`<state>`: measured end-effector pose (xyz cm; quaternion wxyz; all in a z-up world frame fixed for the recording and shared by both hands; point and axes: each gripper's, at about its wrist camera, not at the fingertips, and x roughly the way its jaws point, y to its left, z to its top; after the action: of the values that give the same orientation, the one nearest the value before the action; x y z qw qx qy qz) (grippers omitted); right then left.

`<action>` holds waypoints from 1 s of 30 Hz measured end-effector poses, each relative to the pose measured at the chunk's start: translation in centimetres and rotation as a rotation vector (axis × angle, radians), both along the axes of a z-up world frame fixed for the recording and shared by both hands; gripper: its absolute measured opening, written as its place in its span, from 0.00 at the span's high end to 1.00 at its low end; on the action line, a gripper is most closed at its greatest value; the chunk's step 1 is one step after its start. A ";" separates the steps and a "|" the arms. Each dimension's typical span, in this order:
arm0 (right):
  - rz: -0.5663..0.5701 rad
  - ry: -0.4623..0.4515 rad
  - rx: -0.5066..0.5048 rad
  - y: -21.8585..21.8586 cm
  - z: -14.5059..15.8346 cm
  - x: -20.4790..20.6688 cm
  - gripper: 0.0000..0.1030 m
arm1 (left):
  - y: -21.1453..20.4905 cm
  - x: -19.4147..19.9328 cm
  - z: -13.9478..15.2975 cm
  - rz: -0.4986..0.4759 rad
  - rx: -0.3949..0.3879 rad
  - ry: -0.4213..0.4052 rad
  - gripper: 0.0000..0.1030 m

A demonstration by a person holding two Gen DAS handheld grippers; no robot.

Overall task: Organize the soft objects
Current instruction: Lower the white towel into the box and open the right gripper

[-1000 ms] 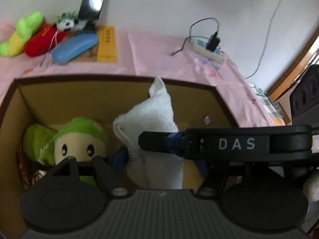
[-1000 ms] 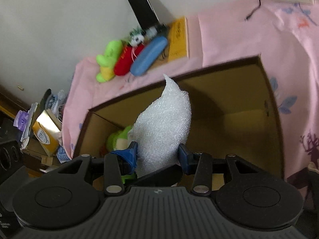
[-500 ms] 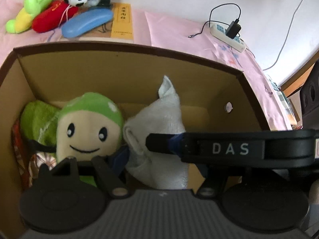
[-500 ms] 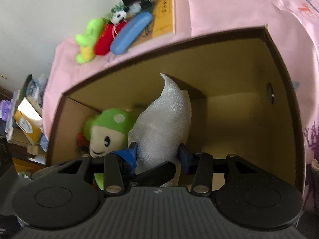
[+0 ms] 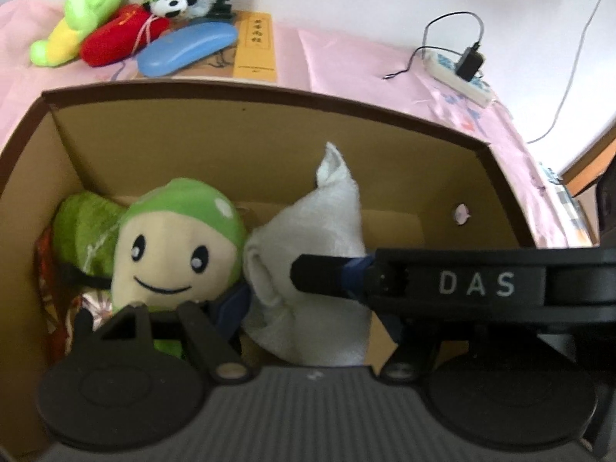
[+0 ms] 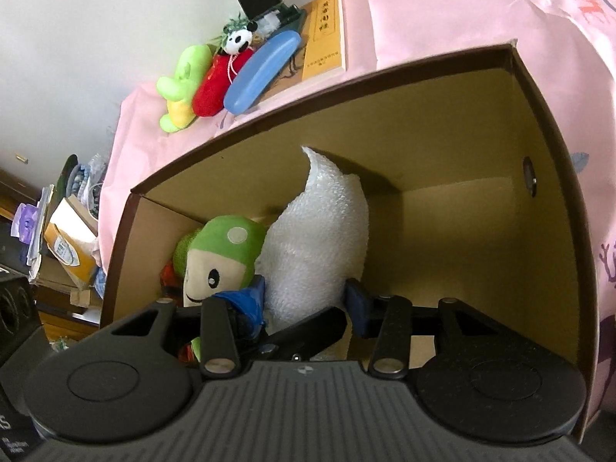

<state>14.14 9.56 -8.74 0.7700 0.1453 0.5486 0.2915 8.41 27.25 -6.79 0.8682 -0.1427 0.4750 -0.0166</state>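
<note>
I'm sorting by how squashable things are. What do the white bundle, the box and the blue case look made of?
White bundle: looks like terry cloth, matte with a nubbly pile; possibly a towel. Box: cardboard, dull tan inside with a dark brown rim edge. Blue case: probably hard plastic, going by its smooth, softly shiny, rounded shell.

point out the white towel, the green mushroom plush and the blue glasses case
white towel point(image 6: 319, 231): right wrist view, middle of its bunched body.
green mushroom plush point(image 5: 173, 254): left wrist view, on its face.
blue glasses case point(image 5: 186, 49): left wrist view, middle of its lid.
</note>
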 end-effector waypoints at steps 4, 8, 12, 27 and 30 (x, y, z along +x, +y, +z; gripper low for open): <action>-0.012 0.001 0.017 -0.4 0.1 -0.1 0.70 | 0.0 0.2 -0.2 0.041 0.034 0.021 0.32; -0.038 -0.010 0.050 -0.8 0.2 -0.2 0.71 | 0.0 0.3 -0.3 0.053 0.044 0.030 0.32; -0.050 0.000 0.051 -0.7 0.1 -0.1 0.71 | -0.1 0.3 -0.5 0.047 0.048 0.037 0.32; -0.051 -0.020 0.035 -0.6 0.2 -0.4 0.72 | -0.3 0.3 -0.4 0.010 0.041 0.029 0.32; -0.058 -0.032 0.032 -0.7 0.3 -0.5 0.73 | -0.3 0.3 -0.4 0.001 0.038 0.026 0.32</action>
<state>13.61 8.88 -8.45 0.7845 0.1687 0.5271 0.2798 8.73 26.96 -7.18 0.8644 -0.1269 0.4865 -0.0053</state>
